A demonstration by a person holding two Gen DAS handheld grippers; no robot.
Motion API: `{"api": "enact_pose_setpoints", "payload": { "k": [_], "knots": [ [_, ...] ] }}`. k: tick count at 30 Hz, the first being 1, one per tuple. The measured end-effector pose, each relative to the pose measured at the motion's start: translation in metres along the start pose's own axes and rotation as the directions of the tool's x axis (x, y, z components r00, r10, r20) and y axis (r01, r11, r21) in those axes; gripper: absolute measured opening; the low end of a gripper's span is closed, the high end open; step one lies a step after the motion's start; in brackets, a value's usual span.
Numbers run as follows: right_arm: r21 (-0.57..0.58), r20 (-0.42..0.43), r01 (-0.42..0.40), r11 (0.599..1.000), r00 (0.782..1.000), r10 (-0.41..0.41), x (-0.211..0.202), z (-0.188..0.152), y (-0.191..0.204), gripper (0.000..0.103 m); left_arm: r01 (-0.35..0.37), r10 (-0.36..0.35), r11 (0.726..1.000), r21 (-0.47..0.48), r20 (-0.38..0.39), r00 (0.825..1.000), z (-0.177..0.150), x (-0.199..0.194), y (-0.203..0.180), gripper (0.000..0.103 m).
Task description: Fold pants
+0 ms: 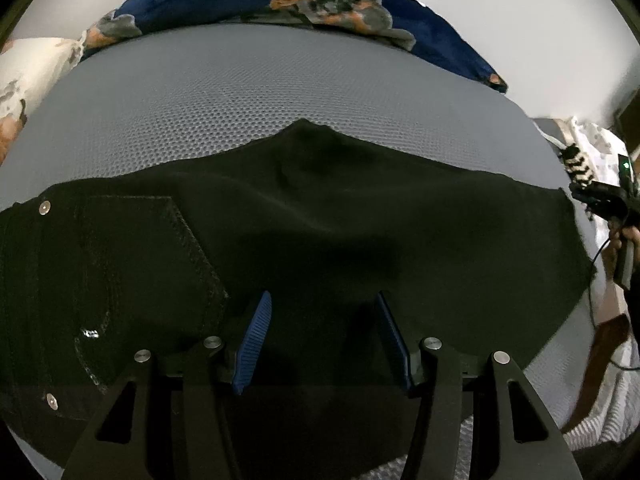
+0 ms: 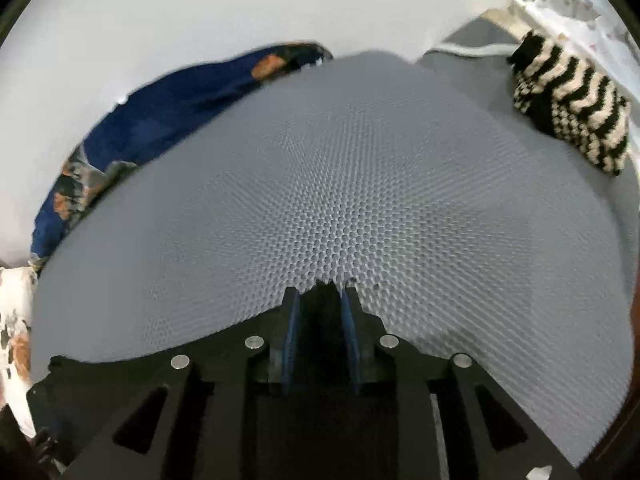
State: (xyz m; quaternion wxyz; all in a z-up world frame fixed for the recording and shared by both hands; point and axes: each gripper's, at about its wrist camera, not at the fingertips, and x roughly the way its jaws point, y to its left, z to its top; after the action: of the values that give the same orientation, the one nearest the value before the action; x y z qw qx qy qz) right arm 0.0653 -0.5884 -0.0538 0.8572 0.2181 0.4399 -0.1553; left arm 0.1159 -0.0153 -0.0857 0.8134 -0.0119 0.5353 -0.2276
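Black pants (image 1: 320, 232) lie spread across a grey honeycomb mat (image 1: 248, 92), waistband with rivets and a back pocket at the left. My left gripper (image 1: 322, 300) is open, its blue pads (image 1: 256, 340) hovering over the middle of the pants. In the right wrist view my right gripper (image 2: 320, 294) has its jaws close together on a raised peak of the black fabric (image 2: 320, 320), which drapes down on both sides. The right gripper also shows in the left wrist view (image 1: 600, 200) at the pants' right end.
A navy floral blanket (image 1: 328, 0) lies along the mat's far edge. A black-and-cream zigzag knitted item (image 2: 572, 108) sits at the right, beside white printed cloth (image 2: 576, 4). White floral bedding (image 1: 24, 76) is at the left.
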Motion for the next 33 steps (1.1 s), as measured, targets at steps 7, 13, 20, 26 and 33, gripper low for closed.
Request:
{"api": "enact_pose_setpoints", "payload": {
  "k": [7,13,20,26,33],
  "knots": [
    [-0.023,-0.058,-0.012,1.000,0.998,0.011,-0.040,-0.060,0.005,0.022,0.039,-0.036,0.997,0.073,-0.035,0.999,-0.024,-0.008,-0.010,0.055],
    [0.028,-0.148,0.057,0.998,0.988,-0.052,-0.033,-0.117,-0.014,0.016,0.063,-0.061,0.996,0.067,-0.029,0.998,-0.037,-0.015,-0.004,0.055],
    [0.065,-0.133,0.112,0.992,0.986,-0.102,-0.045,-0.122,-0.020,0.018,0.057,-0.058,0.998,0.019,0.026,0.998,-0.042,-0.024,0.006,0.055],
    [-0.047,-0.090,0.009,0.999,0.996,-0.013,-0.051,-0.094,0.047,0.021,0.000,0.009,0.998,-0.063,0.130,0.991,-0.034,-0.046,0.035,0.055],
    [-0.263,-0.185,-0.270,0.926,0.956,0.227,-0.016,-0.076,0.188,0.029,-0.059,0.079,0.991,-0.117,0.175,0.981,-0.024,-0.059,0.074,0.055]
  ]
}}
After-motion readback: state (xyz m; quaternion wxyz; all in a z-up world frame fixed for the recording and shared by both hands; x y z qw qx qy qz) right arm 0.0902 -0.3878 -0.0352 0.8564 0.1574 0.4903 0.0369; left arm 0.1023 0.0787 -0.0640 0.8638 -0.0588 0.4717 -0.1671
